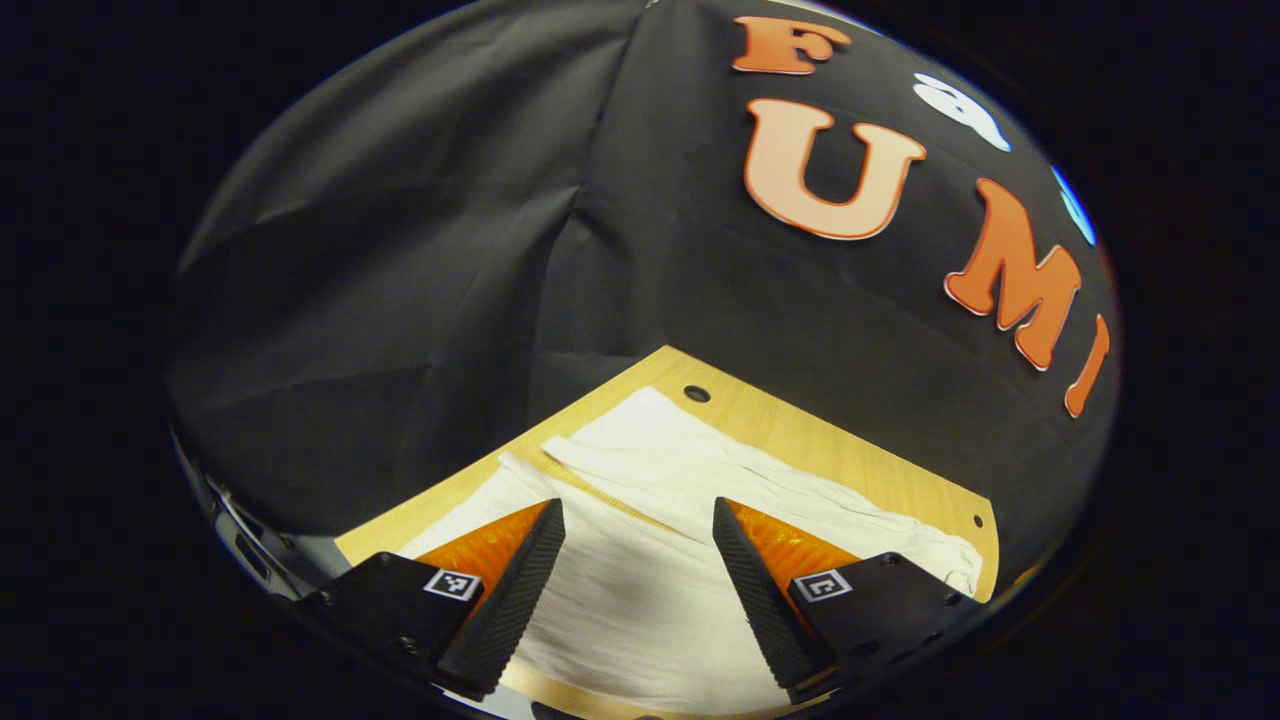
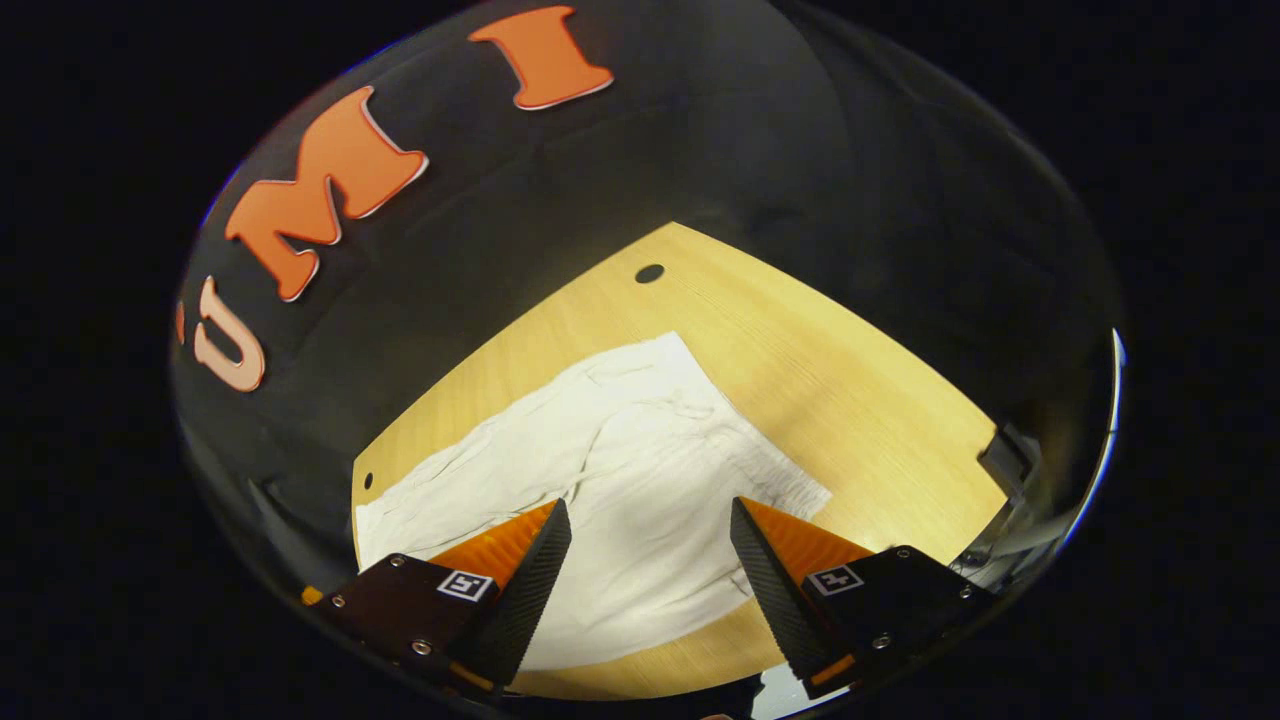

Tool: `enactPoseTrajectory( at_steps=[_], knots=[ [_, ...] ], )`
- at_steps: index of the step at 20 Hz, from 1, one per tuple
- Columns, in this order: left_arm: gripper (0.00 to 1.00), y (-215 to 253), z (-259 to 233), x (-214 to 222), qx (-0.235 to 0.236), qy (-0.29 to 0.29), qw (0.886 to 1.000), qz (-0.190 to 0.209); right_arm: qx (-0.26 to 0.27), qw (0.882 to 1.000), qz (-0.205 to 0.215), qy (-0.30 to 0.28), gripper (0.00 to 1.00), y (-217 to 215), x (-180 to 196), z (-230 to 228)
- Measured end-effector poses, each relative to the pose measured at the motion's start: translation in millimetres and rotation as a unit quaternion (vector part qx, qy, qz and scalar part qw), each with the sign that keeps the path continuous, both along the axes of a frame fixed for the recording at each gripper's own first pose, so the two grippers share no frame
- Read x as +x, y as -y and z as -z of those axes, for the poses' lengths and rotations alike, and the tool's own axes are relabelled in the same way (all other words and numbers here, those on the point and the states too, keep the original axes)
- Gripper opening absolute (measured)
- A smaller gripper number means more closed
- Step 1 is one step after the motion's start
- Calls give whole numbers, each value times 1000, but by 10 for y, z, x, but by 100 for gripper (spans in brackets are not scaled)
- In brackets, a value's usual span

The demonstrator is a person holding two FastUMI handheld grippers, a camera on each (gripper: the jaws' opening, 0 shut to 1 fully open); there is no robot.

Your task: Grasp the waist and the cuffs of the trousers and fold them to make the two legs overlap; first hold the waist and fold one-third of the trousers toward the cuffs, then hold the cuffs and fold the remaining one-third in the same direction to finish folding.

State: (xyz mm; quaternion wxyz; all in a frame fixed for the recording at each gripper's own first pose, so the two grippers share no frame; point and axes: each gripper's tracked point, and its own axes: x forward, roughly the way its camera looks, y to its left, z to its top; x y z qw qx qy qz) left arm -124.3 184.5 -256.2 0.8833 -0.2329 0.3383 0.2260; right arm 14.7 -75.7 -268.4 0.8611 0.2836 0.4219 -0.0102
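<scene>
White trousers (image 2: 610, 470) lie spread flat on the wooden table (image 2: 850, 400) | long axis runs left-right | left gripper (image 1: 638, 525) and right gripper (image 2: 650, 520) hover above, jaws apart, gripping nothing | cloth just ahead of both.

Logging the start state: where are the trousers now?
The trousers lie spread flat on the wooden table, ahead of both open hand-held grippers in each gripper view.

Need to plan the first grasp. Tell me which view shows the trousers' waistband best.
The right gripper view: the trousers lie with the waistband end whole and unobstructed on the wooden table. The left gripper view shows mostly the two legs stretching away.
</scene>
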Motion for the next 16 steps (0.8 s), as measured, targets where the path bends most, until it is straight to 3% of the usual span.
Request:
enactPoseTrajectory(
  at_steps=[7, 8, 16],
  knots=[
    [95, -291, 534, -517, -94, -43, 992, -77, 4, 999, 12, -52, 98, 110, -102, 396],
    [99, -332, 597, -591, -105, -49, 989, -88, 3, 998, 12, -58, 98, 130, -109, 441],
    [99, -654, 1000, -1282, -195, -110, 958, -179, 20, 994, 20, -102, 98, 180, -187, 743]
  ],
)
